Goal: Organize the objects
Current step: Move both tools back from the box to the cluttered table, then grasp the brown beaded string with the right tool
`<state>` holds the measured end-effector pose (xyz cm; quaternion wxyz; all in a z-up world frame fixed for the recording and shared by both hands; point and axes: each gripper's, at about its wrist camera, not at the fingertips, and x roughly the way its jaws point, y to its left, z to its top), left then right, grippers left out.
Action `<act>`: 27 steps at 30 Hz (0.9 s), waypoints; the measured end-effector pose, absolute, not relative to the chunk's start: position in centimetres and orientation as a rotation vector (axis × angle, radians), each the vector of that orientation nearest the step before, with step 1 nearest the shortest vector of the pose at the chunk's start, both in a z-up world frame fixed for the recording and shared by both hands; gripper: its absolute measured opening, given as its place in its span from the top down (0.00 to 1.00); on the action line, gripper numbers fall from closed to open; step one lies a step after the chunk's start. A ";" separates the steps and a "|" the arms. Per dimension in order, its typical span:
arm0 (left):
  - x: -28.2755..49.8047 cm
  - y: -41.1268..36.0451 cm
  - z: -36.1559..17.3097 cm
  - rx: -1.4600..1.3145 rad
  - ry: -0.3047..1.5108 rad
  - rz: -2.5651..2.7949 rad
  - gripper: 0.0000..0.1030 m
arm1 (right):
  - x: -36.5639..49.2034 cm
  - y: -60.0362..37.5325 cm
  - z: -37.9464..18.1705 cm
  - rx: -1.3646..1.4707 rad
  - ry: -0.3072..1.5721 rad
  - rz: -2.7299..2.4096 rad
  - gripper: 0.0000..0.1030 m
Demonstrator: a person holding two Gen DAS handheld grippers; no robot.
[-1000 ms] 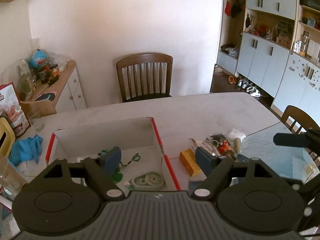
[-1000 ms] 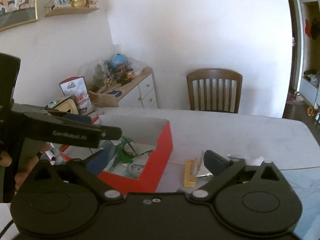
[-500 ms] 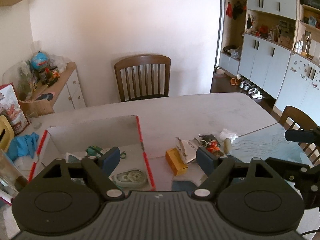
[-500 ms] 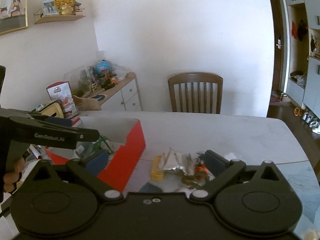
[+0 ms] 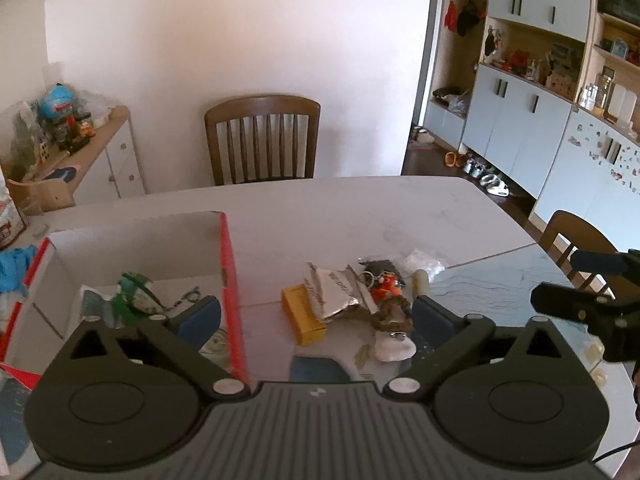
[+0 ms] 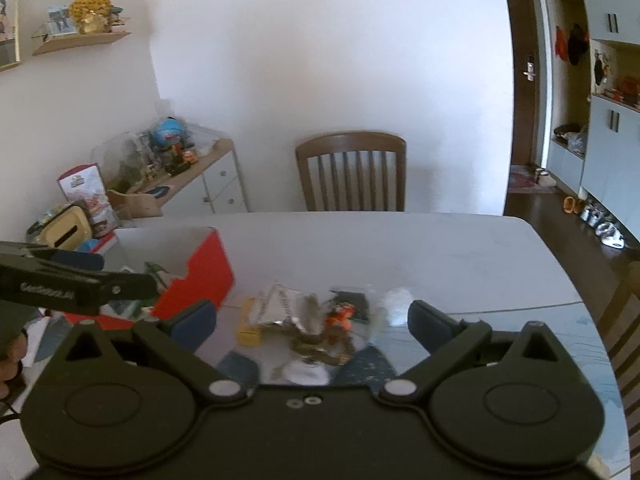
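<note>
- My left gripper (image 5: 316, 314) is nearest, jaws opening to full spread with nothing pressed between the pads. My right gripper (image 6: 312, 322) stands wide too, and empty.
- Just beyond both sits the loose pile on the tabletop (image 5: 340, 216): a yellow box (image 5: 302, 314), a crumpled foil packet (image 5: 336, 290), an orange keychain figure (image 5: 386, 288) on a brownish tangle, a pale flat piece (image 5: 394, 348) nearest me.
- Risk here, I judge: the pile is heaped and touching, so closing on one piece could drag the keychain or foil along, or shove the yellow box away.
- Left of the pile, the red-edged cardboard box (image 5: 230, 264) already holds green bits and a tape dispenser (image 5: 216, 342); its wall stands close to my left fingertip (image 5: 200, 318), so a careless swing could knock it.
- Both grippers converge on one pile; they could collide.
- The left view looks into the box's inside; the right shows only its red outer wall (image 6: 200, 280), plus my hand (image 6: 10, 356) on the left gripper's handle.
- Farthest, a wooden chair (image 5: 262, 138).
</note>
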<state>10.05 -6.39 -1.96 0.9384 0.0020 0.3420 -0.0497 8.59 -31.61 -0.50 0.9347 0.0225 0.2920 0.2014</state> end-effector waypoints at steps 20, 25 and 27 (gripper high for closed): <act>13.8 -12.2 -11.4 0.014 0.772 -0.103 0.00 | 16.4 -36.3 -6.7 0.012 0.698 0.310 0.02; 14.4 -13.7 -13.2 0.043 0.772 -0.119 0.00 | 17.9 -35.5 -8.2 -0.022 0.729 0.354 0.06; 14.7 -14.2 -13.9 0.048 0.784 -0.114 0.00 | 18.4 -35.1 -8.8 -0.034 0.744 0.378 0.07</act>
